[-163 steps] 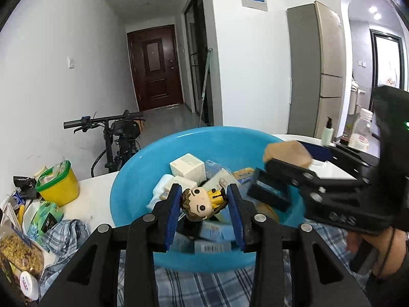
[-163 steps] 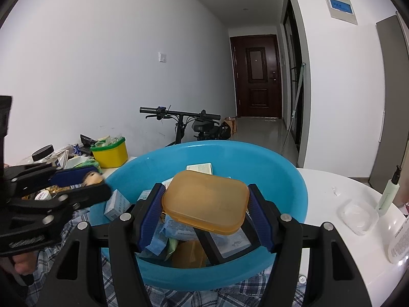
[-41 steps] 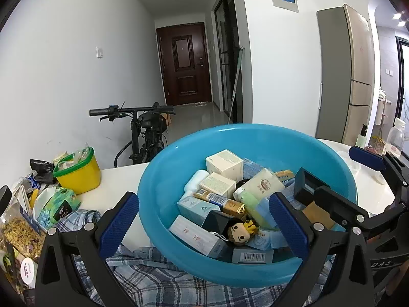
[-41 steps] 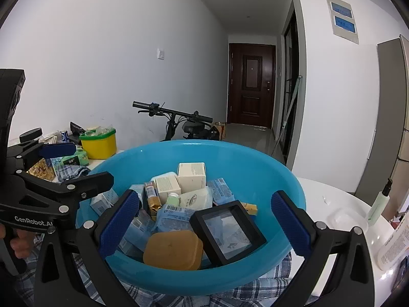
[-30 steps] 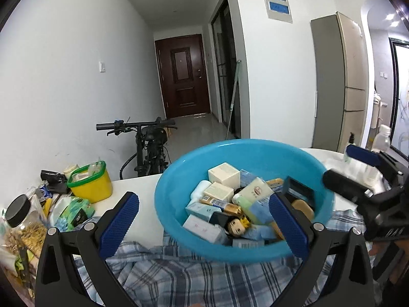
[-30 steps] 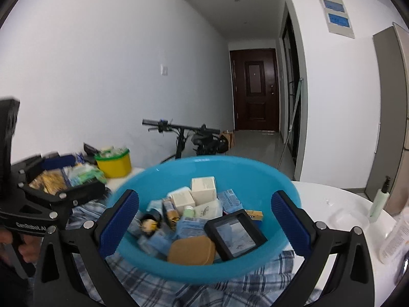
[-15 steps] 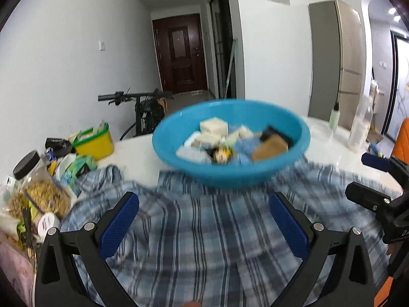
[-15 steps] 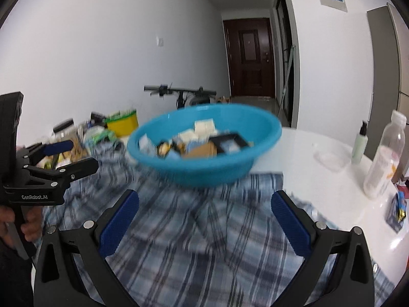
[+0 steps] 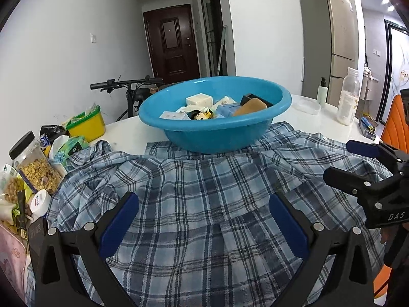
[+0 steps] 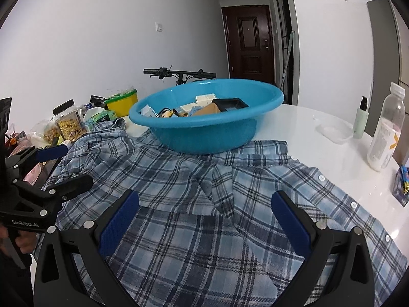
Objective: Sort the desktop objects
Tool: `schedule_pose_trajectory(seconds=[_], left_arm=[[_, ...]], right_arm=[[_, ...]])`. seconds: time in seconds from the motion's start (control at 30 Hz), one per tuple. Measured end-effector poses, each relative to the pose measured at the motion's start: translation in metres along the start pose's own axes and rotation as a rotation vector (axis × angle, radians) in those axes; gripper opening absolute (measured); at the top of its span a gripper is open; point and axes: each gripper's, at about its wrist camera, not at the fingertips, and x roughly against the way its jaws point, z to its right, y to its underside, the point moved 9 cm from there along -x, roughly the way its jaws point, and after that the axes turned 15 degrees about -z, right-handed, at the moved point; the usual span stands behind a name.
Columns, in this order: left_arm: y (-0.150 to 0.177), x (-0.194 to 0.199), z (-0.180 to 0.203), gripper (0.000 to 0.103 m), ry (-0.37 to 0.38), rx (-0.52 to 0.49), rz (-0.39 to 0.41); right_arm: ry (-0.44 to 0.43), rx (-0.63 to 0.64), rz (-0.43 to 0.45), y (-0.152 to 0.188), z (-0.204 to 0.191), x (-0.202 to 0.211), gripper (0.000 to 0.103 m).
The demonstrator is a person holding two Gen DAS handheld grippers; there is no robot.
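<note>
Two grippers hang over a rumpled blue plaid shirt (image 9: 204, 199) spread on a glossy white table (image 10: 306, 120); the cloth is soft and creased, with a row of small white buttons along its right edge. At the shirt's far edge stands a round, smooth blue plastic basin (image 9: 214, 128), its base resting partly on the fabric; inside lie the sorted things: a white carton (image 9: 199, 100), a small big-headed figurine (image 9: 200, 114), a tan rounded lid (image 9: 250, 107) and a black square frame (image 10: 229, 103). The left gripper (image 9: 204, 220) has its blue ribbed pads spread wide, holding nothing and apart from the cloth below; the right gripper (image 10: 205, 217) is spread just as wide, equally unladen. To the left stand a yellow tub with a green rim (image 9: 87, 124) and a clear jar of cereal (image 9: 33, 166); to the right, a translucent bottle (image 10: 387, 133).
</note>
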Motion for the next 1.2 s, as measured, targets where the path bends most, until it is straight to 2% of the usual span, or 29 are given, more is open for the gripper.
schedule_pose_trajectory(seconds=[0.57,1.2], left_arm=[[0.009,-0.020,-0.006,0.103,0.012,0.035,-0.057],[0.013,-0.024,-0.002,0.103,0.018,0.026,-0.061]], right_arm=[[0.003,-0.009,-0.030,0.010,0.004,-0.012,0.103],[0.002,-0.005,-0.043,0.016,0.001,-0.018,0.103]])
